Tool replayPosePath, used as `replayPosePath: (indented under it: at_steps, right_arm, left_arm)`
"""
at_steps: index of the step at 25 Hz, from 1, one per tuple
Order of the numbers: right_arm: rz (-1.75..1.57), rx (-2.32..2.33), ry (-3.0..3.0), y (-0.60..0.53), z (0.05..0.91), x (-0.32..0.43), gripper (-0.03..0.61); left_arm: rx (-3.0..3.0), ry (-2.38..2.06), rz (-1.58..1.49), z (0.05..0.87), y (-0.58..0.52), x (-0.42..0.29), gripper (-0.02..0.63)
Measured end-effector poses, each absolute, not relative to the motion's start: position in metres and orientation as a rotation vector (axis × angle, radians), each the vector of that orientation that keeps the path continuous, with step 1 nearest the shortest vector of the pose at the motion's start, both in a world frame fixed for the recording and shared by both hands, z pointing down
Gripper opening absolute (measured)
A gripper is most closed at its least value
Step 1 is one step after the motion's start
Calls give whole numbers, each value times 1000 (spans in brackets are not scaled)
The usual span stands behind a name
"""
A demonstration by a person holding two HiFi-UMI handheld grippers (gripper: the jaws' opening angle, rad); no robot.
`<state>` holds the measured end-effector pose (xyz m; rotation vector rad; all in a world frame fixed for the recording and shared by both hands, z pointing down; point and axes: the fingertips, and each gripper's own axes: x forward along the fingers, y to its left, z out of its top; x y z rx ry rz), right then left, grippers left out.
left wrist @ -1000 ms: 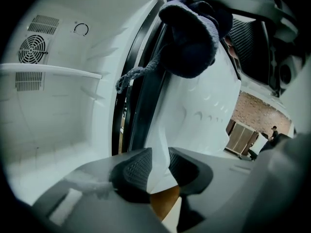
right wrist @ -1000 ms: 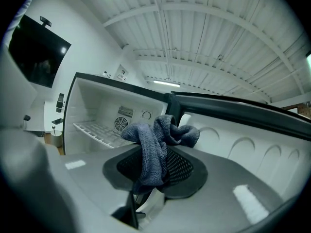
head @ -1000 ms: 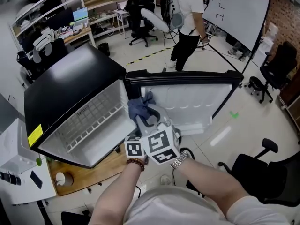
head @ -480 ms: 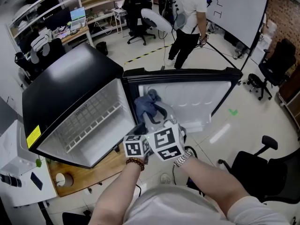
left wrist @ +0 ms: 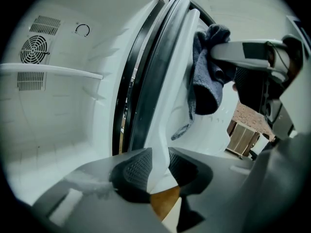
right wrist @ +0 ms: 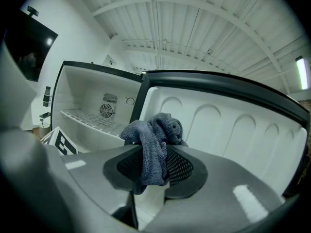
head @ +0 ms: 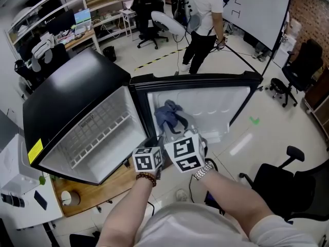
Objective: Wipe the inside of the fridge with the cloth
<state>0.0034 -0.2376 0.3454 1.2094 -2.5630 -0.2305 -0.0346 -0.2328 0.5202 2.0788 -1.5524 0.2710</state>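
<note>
My left tongs (left wrist: 159,166) and right tongs (right wrist: 153,168) are built alike: smooth grey moulded shells, with each jaw faced by a dark oval pad (left wrist: 137,167) covered in fine raised dots. Each carries a white cube printed with black square markers, the left cube (head: 148,161) smaller in the head view than the right cube (head: 184,154). On the left wrist I see a reddish-brown bead bracelet (head: 147,178), and on the right a silver link watch band (head: 203,172). The T-shirt (head: 185,225) is pale and plain, and its short sleeve (head: 277,231) ends above the elbow.
</note>
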Motion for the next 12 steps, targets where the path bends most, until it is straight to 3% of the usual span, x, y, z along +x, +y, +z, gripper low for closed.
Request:
replayPosePath:
  at_steps: [12]
  right_arm:
    - [-186,1349,-2491,-254,351,68,114]
  left_arm:
    - [2071,-1564,274,521,-233,-36,103]
